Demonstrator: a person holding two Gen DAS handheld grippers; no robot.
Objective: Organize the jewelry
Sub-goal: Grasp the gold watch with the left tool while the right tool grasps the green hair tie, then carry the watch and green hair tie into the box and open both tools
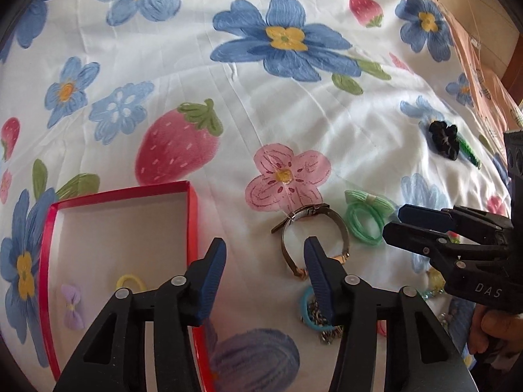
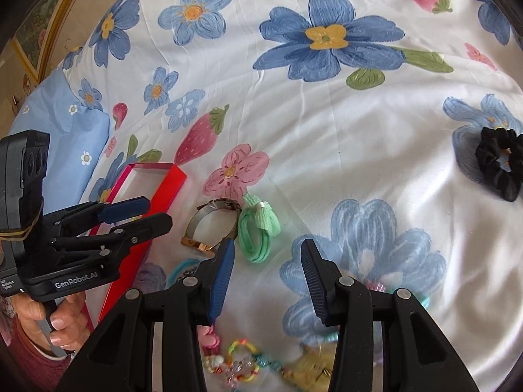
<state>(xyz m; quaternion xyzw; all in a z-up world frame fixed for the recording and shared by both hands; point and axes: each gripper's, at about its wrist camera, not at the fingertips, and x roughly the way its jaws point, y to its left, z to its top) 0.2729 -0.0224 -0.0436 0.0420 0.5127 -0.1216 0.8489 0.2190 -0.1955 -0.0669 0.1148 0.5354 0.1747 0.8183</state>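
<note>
A red box (image 1: 193, 215) lies on the floral sheet and holds a yellow hair tie (image 1: 130, 282) and a lilac bow (image 1: 72, 307). My left gripper (image 1: 264, 254) is open and empty, just right of the box. A metal wristwatch (image 1: 313, 238) lies in front of its right finger, with a green bow hair tie (image 1: 366, 219) beside it and a blue tie with a chain (image 1: 315, 313) below. My right gripper (image 2: 266, 254) is open and empty over the sheet, right of the watch (image 2: 212, 225) and the green tie (image 2: 256, 232). Small colourful trinkets (image 2: 242, 359) lie under it.
A black scrunchie (image 2: 500, 166) lies far right, also in the left wrist view (image 1: 444, 138) next to a green clip (image 1: 469, 152). A light blue pillow (image 2: 62, 130) sits at the left. A wooden surface (image 1: 480, 16) borders the bed at the right.
</note>
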